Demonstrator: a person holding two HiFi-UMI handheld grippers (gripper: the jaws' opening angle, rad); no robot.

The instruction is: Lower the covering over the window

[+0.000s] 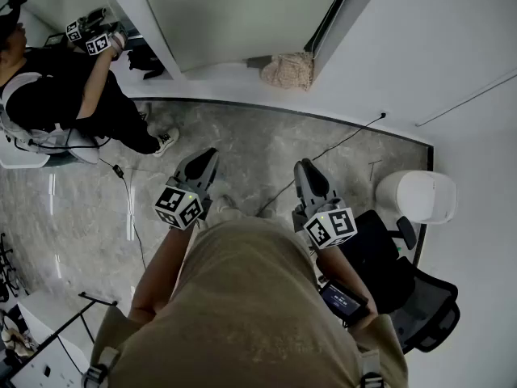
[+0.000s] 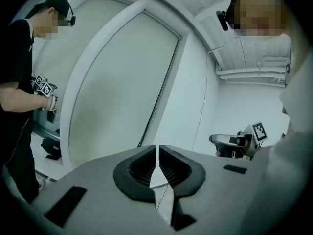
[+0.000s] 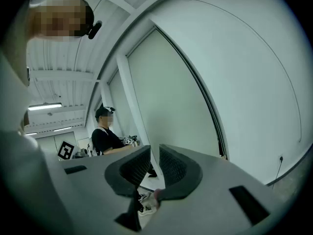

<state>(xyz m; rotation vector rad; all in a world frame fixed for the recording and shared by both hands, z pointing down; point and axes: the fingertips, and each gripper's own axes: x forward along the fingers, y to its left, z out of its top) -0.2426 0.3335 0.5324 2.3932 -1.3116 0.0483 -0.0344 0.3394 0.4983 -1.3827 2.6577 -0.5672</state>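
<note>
The left claw (image 2: 157, 151) has its jaws drawn together, with only a hairline slit between the ribbed pads and nothing in it. The right claw (image 3: 154, 155) stands a little apart with a narrow gap that is also empty. In the head view, both the left claw (image 1: 202, 158) and the right claw (image 1: 305, 168) are held out side by side in front of the wearer, above the grey marbled floor (image 1: 242, 148), touching nothing. Ahead of them, past the floor's far edge, the pale covering (image 1: 242, 14) fills the white window frame (image 1: 149, 23) wherever it shows. In both gripper views its lower edge is hidden behind the claw bodies. A crumpled beige cloth (image 1: 287, 71) lies at the frame's right foot, against the white wall (image 1: 420, 47). A thin cable (image 1: 339, 144) trails across the floor from that wall. A black office chair (image 1: 404, 285) sits by the floor's right edge, and a second person in black (image 1: 73, 95) is at its left edge beside the window.
</note>
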